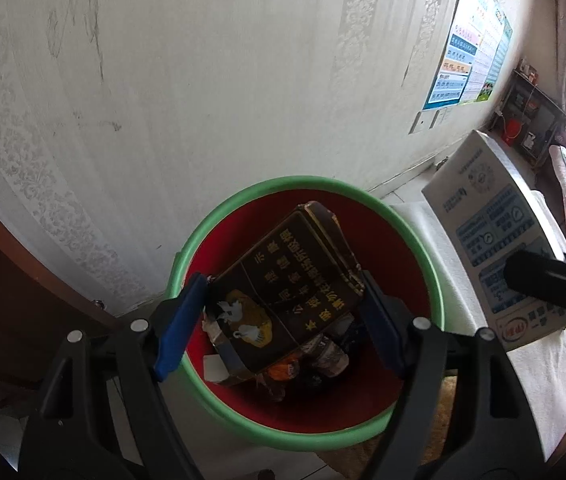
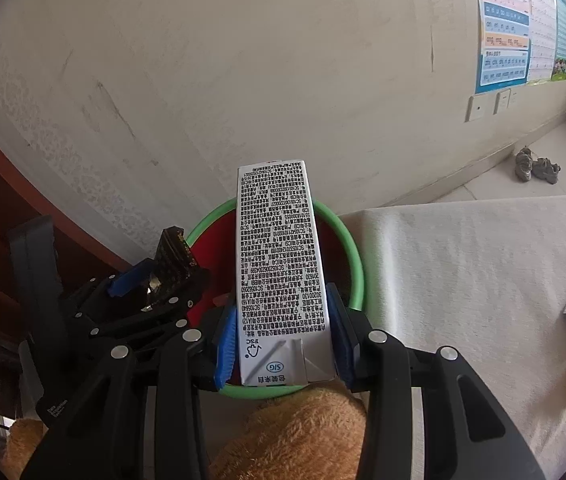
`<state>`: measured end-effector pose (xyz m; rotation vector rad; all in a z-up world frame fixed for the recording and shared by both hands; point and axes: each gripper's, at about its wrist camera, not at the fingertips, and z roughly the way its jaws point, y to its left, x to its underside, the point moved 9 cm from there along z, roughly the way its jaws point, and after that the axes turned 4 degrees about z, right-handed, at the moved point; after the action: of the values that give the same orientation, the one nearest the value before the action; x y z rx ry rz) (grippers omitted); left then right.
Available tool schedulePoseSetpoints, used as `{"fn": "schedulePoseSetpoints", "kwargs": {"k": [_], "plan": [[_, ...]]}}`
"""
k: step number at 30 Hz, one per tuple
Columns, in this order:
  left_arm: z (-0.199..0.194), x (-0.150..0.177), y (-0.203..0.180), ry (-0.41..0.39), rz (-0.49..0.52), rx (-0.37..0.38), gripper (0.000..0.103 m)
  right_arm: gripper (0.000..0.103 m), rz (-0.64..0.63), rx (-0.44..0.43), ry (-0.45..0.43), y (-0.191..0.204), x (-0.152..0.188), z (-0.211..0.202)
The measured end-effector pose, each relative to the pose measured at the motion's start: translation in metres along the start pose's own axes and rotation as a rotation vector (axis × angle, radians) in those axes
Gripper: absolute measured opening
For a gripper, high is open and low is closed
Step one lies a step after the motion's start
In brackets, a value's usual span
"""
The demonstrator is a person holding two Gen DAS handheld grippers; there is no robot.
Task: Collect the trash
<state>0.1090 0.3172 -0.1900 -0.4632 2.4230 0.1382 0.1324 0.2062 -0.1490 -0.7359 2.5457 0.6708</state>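
Between the blue pads of the left gripper, a dark flat box was pinched directly above the red bin, its long axis slanting up and away. Alongside, the right gripper clamped a white carton, lengthwise over the same green rim. Both hands looked equally near for dropping.
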Motion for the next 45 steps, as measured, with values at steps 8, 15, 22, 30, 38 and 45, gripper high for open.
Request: {"fn": "schedulePoseSetpoints", "kwargs": {"k": [8,15,22,30,38,45], "plan": [[0.009,0.001,0.004,0.02,-0.021,0.008,0.076,0.039,-0.012,-0.005,0.007,0.006,-0.003,0.01],[0.019,0.009,0.003,0.051,-0.033,0.015,0.083,0.053,0.042,-0.027,-0.007,-0.005,-0.001,0.009],[0.015,0.011,-0.013,0.04,-0.01,0.036,0.084,0.059,0.159,0.078,-0.056,-0.083,0.018,-0.026],[0.003,0.008,-0.049,0.011,0.051,0.07,0.085,0.067,0.42,0.5,-0.043,-0.288,0.093,-0.088],[-0.016,0.007,-0.109,-0.009,0.155,0.118,0.089,0.067,0.552,0.524,0.003,-0.375,0.133,-0.092],[-0.035,0.005,-0.168,-0.03,0.244,0.18,0.09,0.026,0.51,0.419,0.005,-0.358,0.126,-0.084]]}}
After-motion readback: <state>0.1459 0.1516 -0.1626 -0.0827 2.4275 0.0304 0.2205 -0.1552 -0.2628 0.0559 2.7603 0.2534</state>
